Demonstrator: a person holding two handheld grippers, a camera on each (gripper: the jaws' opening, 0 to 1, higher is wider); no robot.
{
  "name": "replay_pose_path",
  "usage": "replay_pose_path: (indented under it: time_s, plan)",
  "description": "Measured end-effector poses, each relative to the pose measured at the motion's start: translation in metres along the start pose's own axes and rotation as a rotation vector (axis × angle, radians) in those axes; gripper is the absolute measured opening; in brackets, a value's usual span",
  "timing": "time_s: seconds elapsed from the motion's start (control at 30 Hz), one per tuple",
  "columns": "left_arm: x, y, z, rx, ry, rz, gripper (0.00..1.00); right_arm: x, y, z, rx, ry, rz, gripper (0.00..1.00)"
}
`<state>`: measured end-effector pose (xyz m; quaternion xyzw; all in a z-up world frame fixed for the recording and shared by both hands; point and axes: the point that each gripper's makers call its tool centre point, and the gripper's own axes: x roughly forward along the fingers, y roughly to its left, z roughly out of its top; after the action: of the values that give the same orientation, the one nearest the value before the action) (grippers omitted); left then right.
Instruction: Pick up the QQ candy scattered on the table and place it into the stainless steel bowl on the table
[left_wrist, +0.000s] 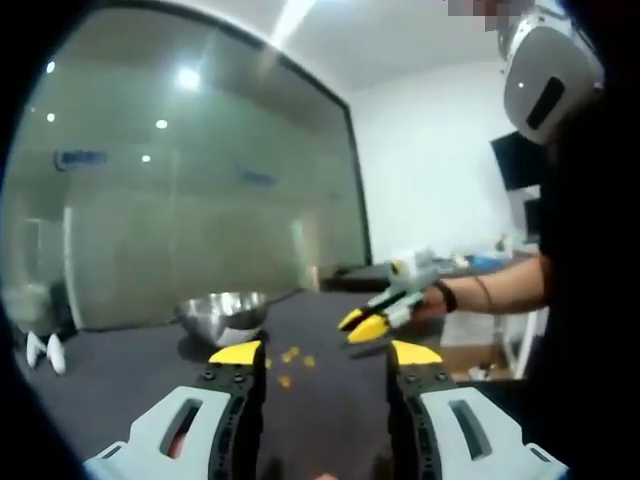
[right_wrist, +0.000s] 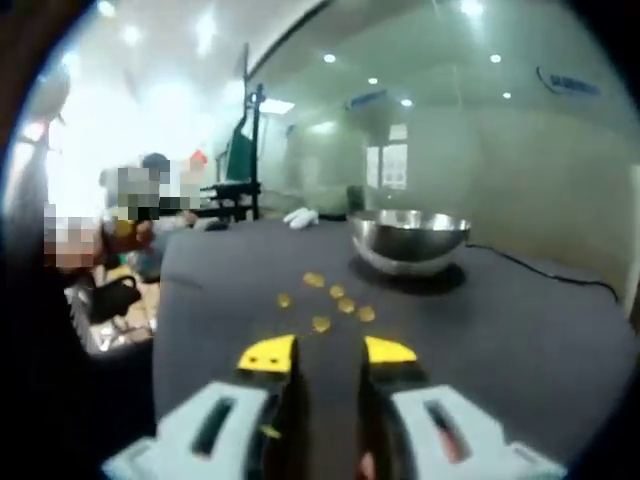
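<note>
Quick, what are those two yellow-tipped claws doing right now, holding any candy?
Left gripper: open, holding nothing.
Right gripper: open, holding nothing, above the candies on the table.

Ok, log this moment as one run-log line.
left gripper open | right gripper open, empty | candies on table | bowl upright

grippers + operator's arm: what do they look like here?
Left gripper and right gripper match: pale grey bodies with slotted cut-outs, black jaw arms with bolts, yellow tips. In the left gripper view, the right gripper shows those yellow tips, held by a person in a dark top, a dark wristband on that arm.
</note>
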<state>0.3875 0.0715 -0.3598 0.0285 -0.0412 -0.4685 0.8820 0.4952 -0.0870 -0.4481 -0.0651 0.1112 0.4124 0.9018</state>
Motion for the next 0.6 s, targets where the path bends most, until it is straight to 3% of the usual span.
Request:
replay_pose_path:
  time_s: [0.13,0.6]
  plan:
    - [0.0,-0.004,0.007,-0.003,-0.029,-0.014,0.48,0.02,0.002,-0.003,-0.023,0.028,0.027,0.26]
    - [-0.007,-0.009,0.004,0.001,-0.004,-0.02,0.48,0.069,0.016,-0.012,-0.052,0.094,0.109,0.25]
